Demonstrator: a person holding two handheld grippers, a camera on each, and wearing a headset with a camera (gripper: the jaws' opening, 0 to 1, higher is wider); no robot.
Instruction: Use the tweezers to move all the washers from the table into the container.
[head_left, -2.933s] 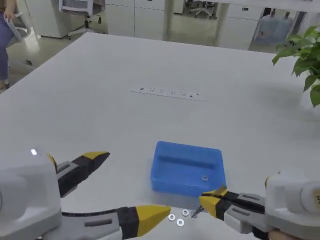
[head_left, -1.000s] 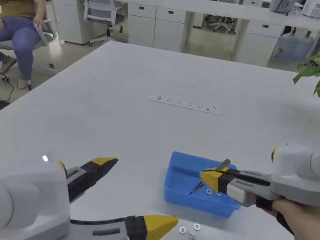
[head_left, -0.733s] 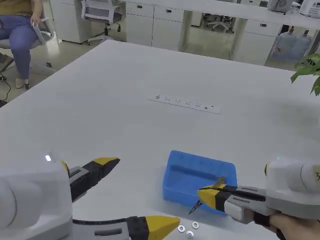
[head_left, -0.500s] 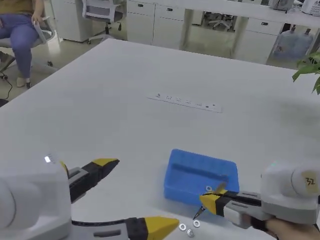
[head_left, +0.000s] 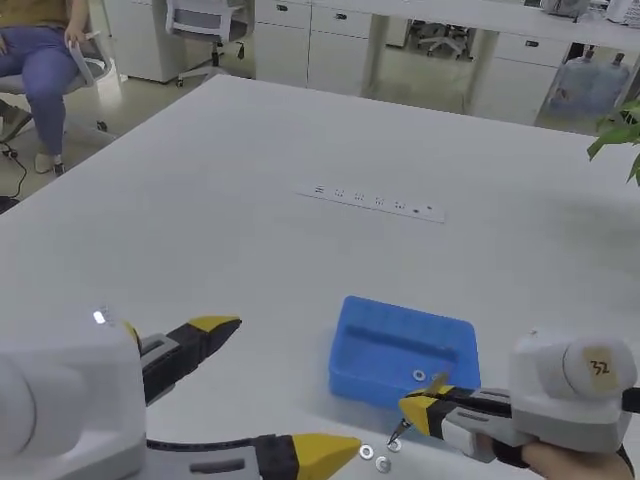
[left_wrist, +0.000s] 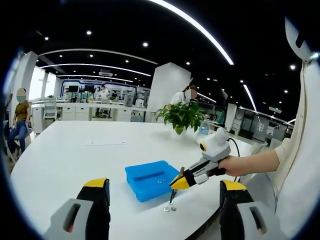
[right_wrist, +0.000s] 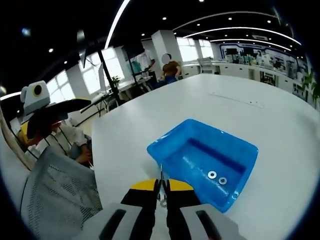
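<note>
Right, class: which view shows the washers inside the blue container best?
The right gripper view: two washers lie plainly on the container floor. The head view shows them small and blurred; in the left gripper view they are mere specks.

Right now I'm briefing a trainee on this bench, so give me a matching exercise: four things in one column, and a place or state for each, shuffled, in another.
1 left tongs
2 right tongs
3 container
4 loose washers

A holds two washers
B on the table
C open
D shut on the tweezers

Pairs: 1-C, 2-D, 3-A, 4-B.
</note>
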